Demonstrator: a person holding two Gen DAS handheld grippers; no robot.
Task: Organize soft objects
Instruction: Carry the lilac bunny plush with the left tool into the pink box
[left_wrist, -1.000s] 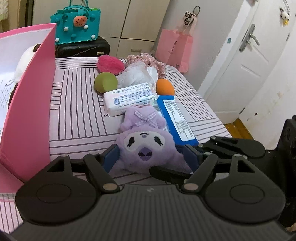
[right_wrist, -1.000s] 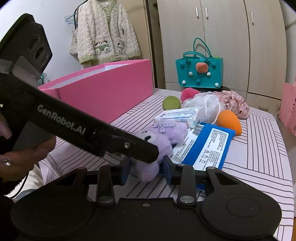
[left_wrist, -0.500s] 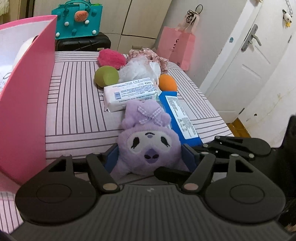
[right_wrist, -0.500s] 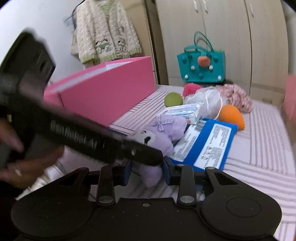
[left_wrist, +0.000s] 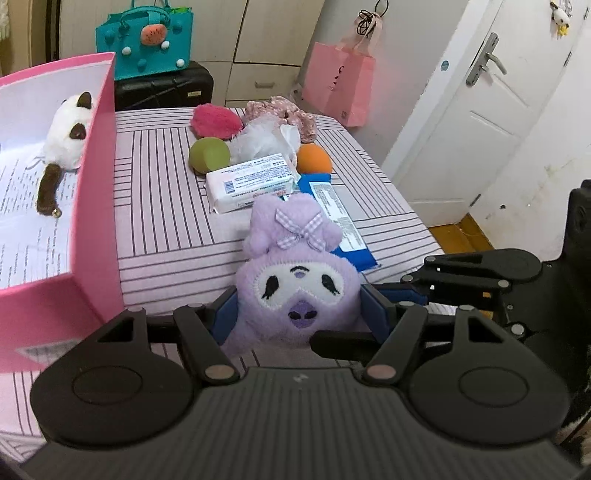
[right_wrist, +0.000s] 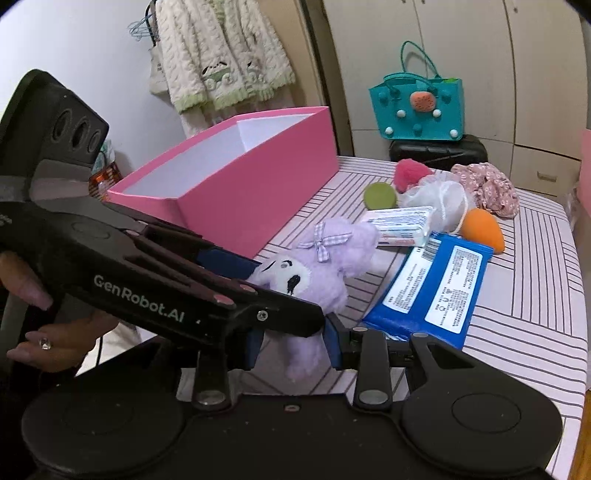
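- While both clamp it, the fluffy purple plush doll (left_wrist: 295, 284) has risen off the striped worktop (left_wrist: 162, 206).
- Left hand-held gripper (left_wrist: 299, 317) grips its head; right hand-held gripper (right_wrist: 291, 345) its leg.
- Next likely: the open pink cardboard box (right_wrist: 251, 184).

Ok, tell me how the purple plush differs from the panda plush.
The purple plush is lilac with a checked bow; the panda plush is white and brown. The purple plush sits between the left tool's fingers over the striped table; the panda plush lies inside the pink box. Both are small stuffed toys.
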